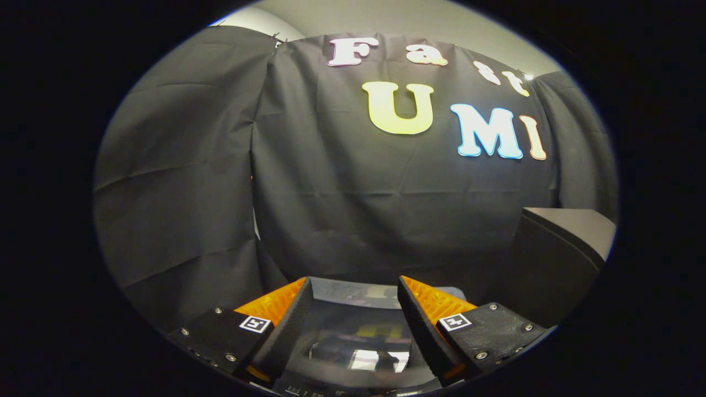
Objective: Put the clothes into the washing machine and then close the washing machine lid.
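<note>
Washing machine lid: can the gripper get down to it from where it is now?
Probably yes. The gripper is open, its fingers apart and holding nothing, and the glossy washing machine lid lies right below and between them. Nothing sits between fingers and lid. The dark box stands off to the side, clear of the way.

The gripper view rides on the gripper (pixel 354 298) and looks forward along its parted fingers (pixel 287 314), close above the washing machine's glossy lid (pixel 353 342) between them, facing the black cloth wall (pixel 353 209) beyond them.
</note>
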The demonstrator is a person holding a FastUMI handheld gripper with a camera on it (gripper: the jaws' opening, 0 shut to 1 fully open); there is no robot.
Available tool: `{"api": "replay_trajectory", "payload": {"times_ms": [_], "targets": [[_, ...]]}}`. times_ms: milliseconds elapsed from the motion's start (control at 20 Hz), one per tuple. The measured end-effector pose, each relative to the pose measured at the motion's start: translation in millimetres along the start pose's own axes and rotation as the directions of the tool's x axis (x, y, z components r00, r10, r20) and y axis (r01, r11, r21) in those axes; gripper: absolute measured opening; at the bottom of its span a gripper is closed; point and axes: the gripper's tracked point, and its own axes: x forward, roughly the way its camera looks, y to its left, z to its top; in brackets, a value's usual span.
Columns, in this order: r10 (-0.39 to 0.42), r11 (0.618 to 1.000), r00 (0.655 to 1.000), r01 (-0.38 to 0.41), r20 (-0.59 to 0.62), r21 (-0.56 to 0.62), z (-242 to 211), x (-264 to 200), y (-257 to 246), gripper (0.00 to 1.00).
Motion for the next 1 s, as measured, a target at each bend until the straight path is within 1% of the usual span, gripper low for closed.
{"api": "replay_trajectory", "payload": {"times_ms": [200, 350, 600, 800, 1000], "targets": [[0.022, 1.000, 0.999, -0.021, -0.043, 0.009, -30.0, -15.0, 13.0, 0.95], [0.028, 1.000, 0.998, -0.028, -0.058, 0.004, -39.0, -23.6, 14.5, 0.95], [0.045, 0.999, 0.998, -0.044, -0.040, 0.030, -27.0, -41.1, 8.0, 0.95], [0.069, 0.997, 0.998, -0.069, -0.009, 0.019, -9.6, -66.9, -4.1, 0.95], [0.089, 0.996, 0.996, -0.089, 0.026, 0.002, 4.8, -103.0, -26.4, 0.95]]}}
